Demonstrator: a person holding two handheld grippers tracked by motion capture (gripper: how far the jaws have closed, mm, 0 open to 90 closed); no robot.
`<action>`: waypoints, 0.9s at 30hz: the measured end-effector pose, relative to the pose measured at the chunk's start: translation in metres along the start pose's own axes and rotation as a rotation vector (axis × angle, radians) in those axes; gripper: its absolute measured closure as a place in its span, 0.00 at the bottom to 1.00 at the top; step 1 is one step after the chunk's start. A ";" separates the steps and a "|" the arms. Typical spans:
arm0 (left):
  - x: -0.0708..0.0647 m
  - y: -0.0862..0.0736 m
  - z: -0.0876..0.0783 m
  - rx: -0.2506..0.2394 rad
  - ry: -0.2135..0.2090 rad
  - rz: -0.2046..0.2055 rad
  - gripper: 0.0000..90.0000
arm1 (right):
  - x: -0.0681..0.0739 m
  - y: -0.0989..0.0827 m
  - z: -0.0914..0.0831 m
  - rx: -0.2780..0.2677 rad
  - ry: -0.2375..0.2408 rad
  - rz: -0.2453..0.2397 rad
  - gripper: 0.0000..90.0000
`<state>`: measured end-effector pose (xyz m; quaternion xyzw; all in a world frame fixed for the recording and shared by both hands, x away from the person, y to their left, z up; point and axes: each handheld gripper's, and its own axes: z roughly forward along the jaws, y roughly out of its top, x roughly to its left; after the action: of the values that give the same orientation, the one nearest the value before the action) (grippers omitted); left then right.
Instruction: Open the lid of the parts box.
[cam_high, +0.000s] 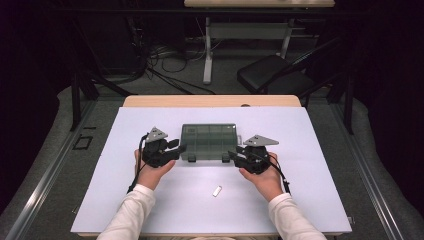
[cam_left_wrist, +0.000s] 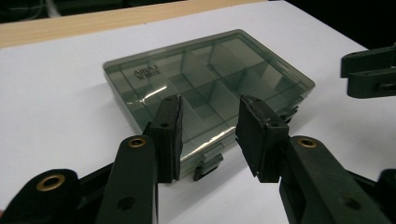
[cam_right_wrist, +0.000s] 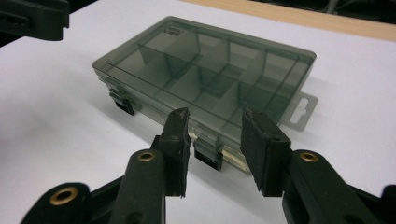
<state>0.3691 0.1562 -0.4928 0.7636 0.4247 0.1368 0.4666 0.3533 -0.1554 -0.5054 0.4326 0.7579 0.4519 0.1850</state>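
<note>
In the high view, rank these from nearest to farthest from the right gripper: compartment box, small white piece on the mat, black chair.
1. compartment box: just left of the right gripper, its fingers at the box's front latch.
2. small white piece: on the mat, toward the person.
3. black chair: on the floor beyond the table.

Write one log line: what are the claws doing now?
left claw: open, at box latch | right claw: open, at other latch | lid: shut

Dark room; black chair, floor cables behind table.
</note>
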 end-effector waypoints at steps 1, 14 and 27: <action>0.000 -0.002 0.002 0.001 -0.004 -0.009 0.68 | 0.000 -0.002 0.001 0.003 -0.006 0.011 0.69; 0.003 -0.019 0.002 0.014 -0.011 -0.052 0.74 | -0.001 -0.015 0.008 0.038 -0.011 0.045 0.71; -0.003 -0.024 0.007 0.064 0.018 -0.041 0.96 | 0.005 -0.022 0.013 0.056 -0.013 0.003 0.98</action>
<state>0.3586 0.1546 -0.5158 0.7680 0.4487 0.1202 0.4409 0.3484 -0.1487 -0.5308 0.4416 0.7684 0.4280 0.1769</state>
